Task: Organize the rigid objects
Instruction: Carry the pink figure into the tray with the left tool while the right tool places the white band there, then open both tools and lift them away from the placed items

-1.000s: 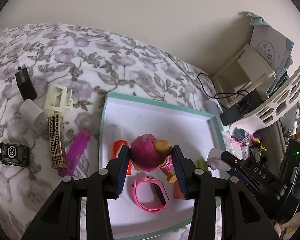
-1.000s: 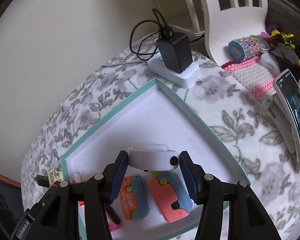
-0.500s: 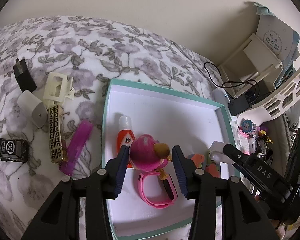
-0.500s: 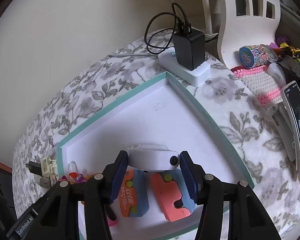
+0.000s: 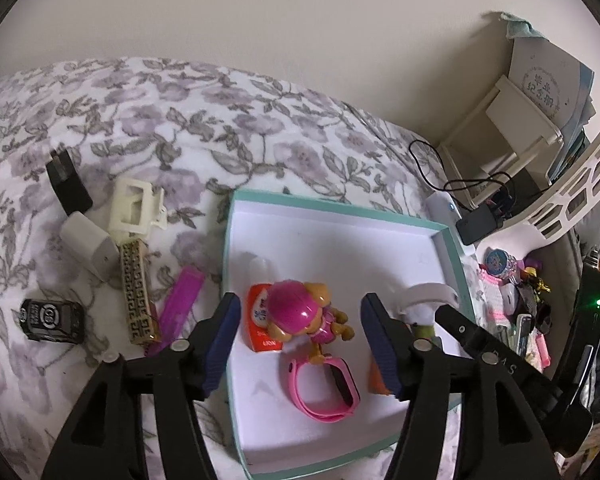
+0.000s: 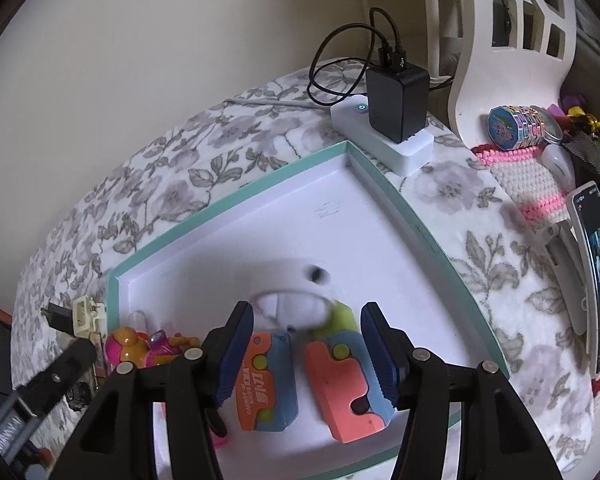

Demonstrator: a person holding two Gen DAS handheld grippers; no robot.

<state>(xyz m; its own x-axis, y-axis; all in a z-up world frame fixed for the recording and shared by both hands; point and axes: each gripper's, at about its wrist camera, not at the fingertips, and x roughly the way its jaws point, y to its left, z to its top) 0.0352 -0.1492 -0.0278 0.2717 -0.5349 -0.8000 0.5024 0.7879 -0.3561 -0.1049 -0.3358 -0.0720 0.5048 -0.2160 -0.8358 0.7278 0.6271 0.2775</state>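
A teal-rimmed white tray lies on a floral bedspread. In the left wrist view my left gripper is open above the tray; a pink pup figure lies free between its jaws, beside an orange glue tube and a pink watch. In the right wrist view my right gripper is open; a white band-shaped gadget, blurred, sits in the tray just beyond the jaws, above two orange-and-blue toys.
Left of the tray lie a black charger, white adapter, cream hair claw, gold patterned bar, purple comb and black toy car. A power strip with black plug and cluttered shelf stand right.
Both grippers opened. The left one let go of the pup figure, which now lies in the tray. The right one let go of the white gadget, which dropped into the tray.
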